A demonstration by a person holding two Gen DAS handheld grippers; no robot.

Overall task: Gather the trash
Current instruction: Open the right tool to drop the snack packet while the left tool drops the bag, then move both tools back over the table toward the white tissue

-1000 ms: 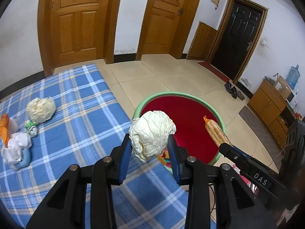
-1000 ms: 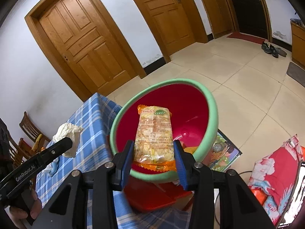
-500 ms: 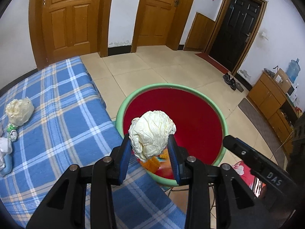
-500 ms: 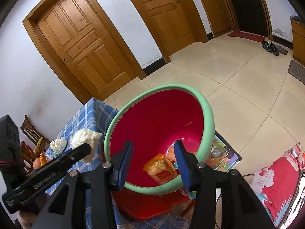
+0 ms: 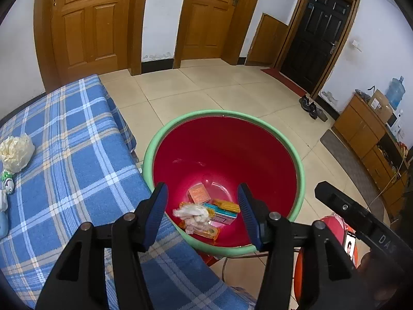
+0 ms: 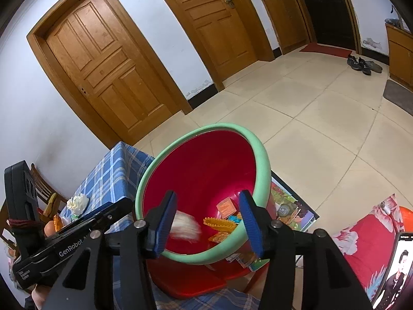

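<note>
Beige floor tiles surround the red basin (image 5: 284, 139), where a crumpled paper ball (image 5: 192, 213) lies among wrappers. Both the left gripper (image 5: 202, 213) and right gripper (image 6: 207, 223) hover above it, jaws opening (nothing gripped).

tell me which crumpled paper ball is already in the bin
The whitish crumpled paper ball lying at the bottom of the red bin, among the wrappers. The other, yellowish one sits on the blue plaid cloth.

Counted in view
One basin (image 5: 299, 170), two wooden doors (image 5: 87, 25), one black door (image 5: 320, 36), one paper ball (image 5: 16, 152), one water jug (image 5: 396, 95).
</note>
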